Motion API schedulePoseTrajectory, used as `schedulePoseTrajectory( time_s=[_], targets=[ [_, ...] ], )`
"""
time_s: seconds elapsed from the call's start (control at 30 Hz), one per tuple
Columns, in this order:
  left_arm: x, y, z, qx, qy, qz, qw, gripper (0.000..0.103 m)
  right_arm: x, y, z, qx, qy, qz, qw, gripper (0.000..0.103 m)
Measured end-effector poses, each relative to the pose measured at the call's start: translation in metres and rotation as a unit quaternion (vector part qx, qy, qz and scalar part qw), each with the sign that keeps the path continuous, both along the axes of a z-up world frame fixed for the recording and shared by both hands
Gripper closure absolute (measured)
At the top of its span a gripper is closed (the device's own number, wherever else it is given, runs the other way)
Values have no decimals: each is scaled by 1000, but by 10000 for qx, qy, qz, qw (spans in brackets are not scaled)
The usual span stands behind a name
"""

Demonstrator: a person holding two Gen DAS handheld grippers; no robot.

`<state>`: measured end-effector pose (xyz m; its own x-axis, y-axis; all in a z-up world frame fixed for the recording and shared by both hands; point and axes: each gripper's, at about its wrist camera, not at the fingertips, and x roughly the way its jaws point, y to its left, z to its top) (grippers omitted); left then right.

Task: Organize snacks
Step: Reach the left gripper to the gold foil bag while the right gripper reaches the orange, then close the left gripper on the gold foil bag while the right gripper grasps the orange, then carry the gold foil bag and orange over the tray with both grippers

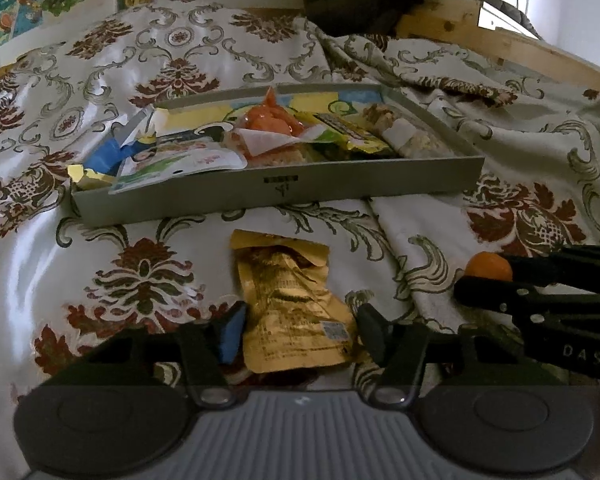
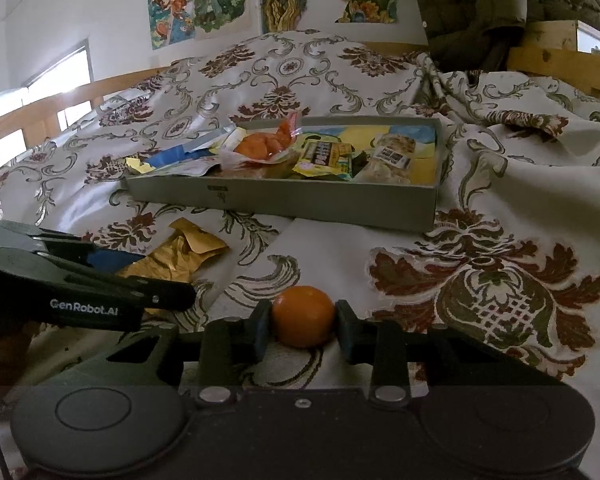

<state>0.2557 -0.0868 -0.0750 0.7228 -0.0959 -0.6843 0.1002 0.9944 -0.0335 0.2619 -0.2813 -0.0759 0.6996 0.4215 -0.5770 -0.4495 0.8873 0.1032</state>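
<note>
While the bedspread (image 1: 148, 80) hogs most of both views with its cream, rust and olive damask, the snacks are easily picked out. A gold foil pouch (image 1: 292, 304) is seen lying flat on the bed, crinkled, with one top corner torn or folded and small print plus a little label near the bottom. It sits just in front of a shallow grey tray (image 1: 284, 190), which is already packed: a clear bag of orange pieces (image 1: 270, 120), a white-and-green pouch (image 1: 172, 164), yellow wrappers (image 1: 348, 132) and a pale wrapped bar (image 1: 404, 136) at the right end. A small round orange fruit (image 2: 303, 315), smooth and a bit glossy, is found on the bed to the right of the gold pouch, also short of the tray.

The left gripper (image 1: 300, 330) is angled down at the bed with the pouch's lower half framed between its jaws; they're held about pouch-width, and whether the pads are actually pressing the foil can't be told. The right gripper (image 2: 303, 322) is tilted down too, and its jaws are set narrow, with both pads up against the sides of the fruit. The two grippers are parked side by side, close together, each visible at the edge of the other's view.
</note>
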Motion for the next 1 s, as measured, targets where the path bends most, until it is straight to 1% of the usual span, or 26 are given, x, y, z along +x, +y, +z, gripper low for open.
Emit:
schedulePoseTrajectory(
  time_s=[0.13, 0.43, 0.7, 0.87, 1.0],
  targets=[
    [-5, -2, 1, 71, -94, -62, 9999, 46, -1, 0, -1, -1, 11, 1, 10000, 67],
    [-10, 2, 3, -31, -158, 20, 9999, 49, -1, 0, 0, -7, -6, -1, 10000, 67],
    [-23, 4, 11, 52, -402, 2, 9992, 50, -7, 3, 6, -97, -287, 30, 9995, 68],
    [-31, 4, 21, 90, -552, -43, 9984, 50, -12, 6, 15, -37, -441, 73, 9990, 68],
    [-35, 6, 30, 33, -653, -34, 9979, 50, -17, 9, 23, 40, -552, 118, 9984, 68]
  ],
)
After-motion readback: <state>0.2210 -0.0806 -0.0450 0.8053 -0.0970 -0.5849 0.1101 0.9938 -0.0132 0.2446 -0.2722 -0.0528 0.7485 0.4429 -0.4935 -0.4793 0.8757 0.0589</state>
